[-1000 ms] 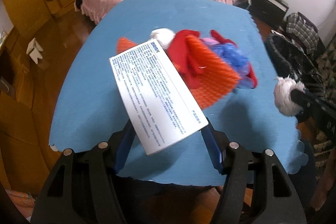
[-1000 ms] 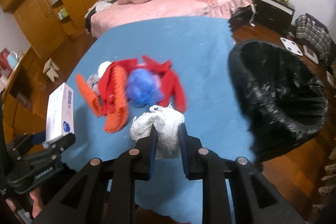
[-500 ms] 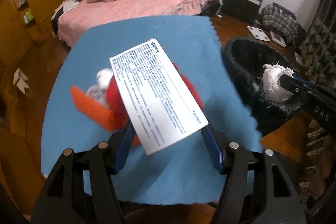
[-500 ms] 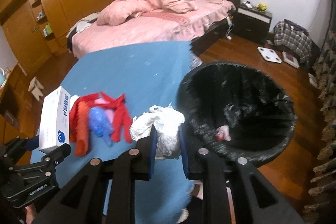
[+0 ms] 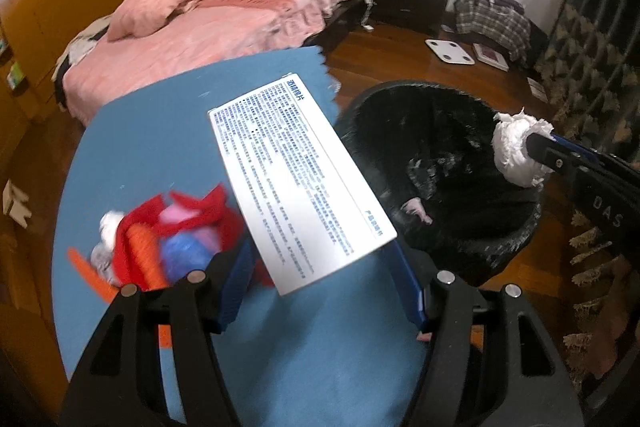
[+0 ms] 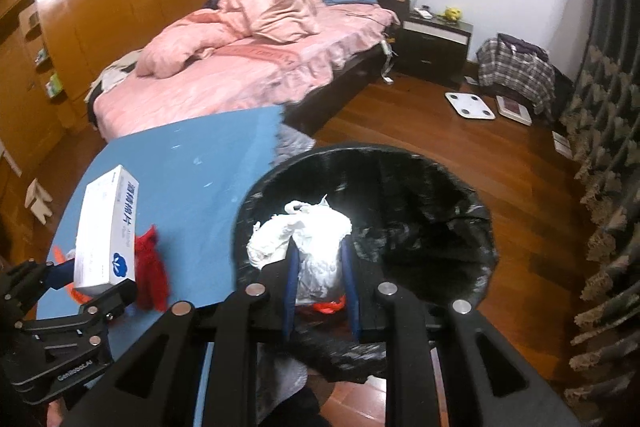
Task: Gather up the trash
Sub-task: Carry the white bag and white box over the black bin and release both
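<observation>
My left gripper (image 5: 320, 259) is shut on a flat white box (image 5: 300, 183) printed with blue text, held over the right part of the blue table (image 5: 160, 131). That box (image 6: 106, 235) shows at the left of the right wrist view. My right gripper (image 6: 318, 263) is shut on a crumpled white wad of paper (image 6: 308, 239), which hangs over the mouth of the black-lined trash bin (image 6: 476, 267). From the left wrist view the wad (image 5: 518, 151) sits above the bin's (image 5: 500, 247) far rim. A little trash lies at the bin's bottom.
A pile of red, orange, blue and white scraps (image 5: 160, 239) lies on the table at the left. A pink bed (image 6: 248, 67) stands behind the table. A nightstand (image 6: 436, 47), a scale (image 6: 470, 105) and a plaid bag (image 6: 516, 67) are on the wooden floor.
Both grippers have swung to the right, away from the scrap pile and toward the bin. The wad has gone from over the table to over the bin's mouth. Neither grip has changed.
</observation>
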Motion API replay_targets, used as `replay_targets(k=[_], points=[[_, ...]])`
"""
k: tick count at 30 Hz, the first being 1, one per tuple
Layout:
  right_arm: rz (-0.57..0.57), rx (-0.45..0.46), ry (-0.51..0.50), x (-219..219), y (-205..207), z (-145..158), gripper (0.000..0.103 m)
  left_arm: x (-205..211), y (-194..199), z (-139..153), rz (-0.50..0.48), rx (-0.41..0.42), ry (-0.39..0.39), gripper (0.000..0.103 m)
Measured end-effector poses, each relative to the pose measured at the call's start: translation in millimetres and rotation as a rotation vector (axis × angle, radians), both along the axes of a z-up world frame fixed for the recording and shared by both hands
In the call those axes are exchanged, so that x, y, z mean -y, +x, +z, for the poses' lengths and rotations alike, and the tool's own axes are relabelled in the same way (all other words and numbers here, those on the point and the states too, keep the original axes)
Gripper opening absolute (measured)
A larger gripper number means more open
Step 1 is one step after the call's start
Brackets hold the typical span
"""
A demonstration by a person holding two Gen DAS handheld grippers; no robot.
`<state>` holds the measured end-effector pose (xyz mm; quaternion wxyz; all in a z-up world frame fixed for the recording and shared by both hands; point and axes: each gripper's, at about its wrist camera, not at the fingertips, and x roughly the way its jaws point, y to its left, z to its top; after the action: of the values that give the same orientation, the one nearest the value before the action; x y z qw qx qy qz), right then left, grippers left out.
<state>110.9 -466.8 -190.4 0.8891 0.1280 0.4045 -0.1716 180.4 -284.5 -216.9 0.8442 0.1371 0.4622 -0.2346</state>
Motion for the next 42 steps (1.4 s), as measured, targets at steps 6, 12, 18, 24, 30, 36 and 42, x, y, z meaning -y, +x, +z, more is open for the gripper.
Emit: replay_targets(k=[6,12,18,24,30,36,42], points=[[-0.047,-0.035,0.013,48,12,-19,0.021,53,15,-14,-0.071,-0.037,-0.010,0.062],[-0.078,-0.097,0.039,90,31,-53,0.021,108,33,-44,-0.143,-0.067,0.023,0.062],[-0.086,-0.172,0.085,118,50,-87,0.021,149,46,-80,-0.213,-0.094,0.085,0.062],[-0.111,-0.264,0.195,149,63,-132,0.040,168,59,-116,-0.271,-0.164,0.136,0.069],[-0.149,-0.261,0.209,153,41,-135,0.044,155,59,-120,-0.262,-0.170,0.145,0.074],[-0.171,-0.218,0.160,137,18,-108,0.044,115,55,-96,-0.208,-0.136,0.129,0.077],[-0.129,-0.141,0.114,88,4,-67,0.055,52,46,-55,-0.120,-0.099,0.068,0.081]])
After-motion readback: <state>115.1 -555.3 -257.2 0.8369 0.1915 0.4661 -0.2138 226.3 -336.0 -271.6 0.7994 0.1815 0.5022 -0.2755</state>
